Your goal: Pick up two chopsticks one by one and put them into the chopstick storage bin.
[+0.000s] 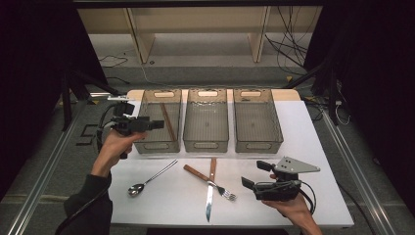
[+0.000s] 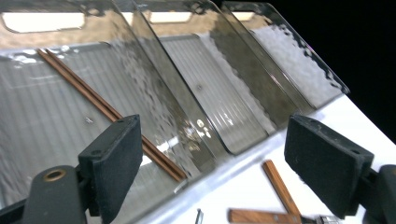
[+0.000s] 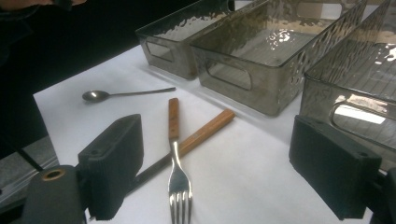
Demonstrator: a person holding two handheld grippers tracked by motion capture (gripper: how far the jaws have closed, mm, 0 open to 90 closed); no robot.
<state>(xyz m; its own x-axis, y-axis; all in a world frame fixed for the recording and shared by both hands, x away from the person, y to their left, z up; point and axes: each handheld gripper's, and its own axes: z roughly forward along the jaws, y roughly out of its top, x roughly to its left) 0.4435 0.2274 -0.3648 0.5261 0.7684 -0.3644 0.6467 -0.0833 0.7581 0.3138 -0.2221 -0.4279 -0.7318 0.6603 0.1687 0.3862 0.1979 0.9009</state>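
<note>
Cutlery and three ribbed bins laid out on a white worktop (image 1: 323, 161).

Two slender brown chopsticks (image 1: 168, 121) are seen lying lengthwise in the left bin (image 1: 142, 110), a translucent smoky plastic trough with a dimpled wall and a ribbed floor; identical middle (image 1: 206, 143) and right (image 1: 258, 144) bins are set beside it. The left claw (image 1: 157, 124) is held at the left bin's outer wall, its flat black pads (image 2: 116, 163) set wide apart with nothing between them. The right claw (image 1: 247, 183) is likewise held apart over the worktop's near edge, just beside a wooden-handled fork (image 3: 176, 175) crossed with a wooden-handled knife (image 1: 210, 196). A polished metal spoon (image 1: 149, 179) is laid well to the left.
</note>
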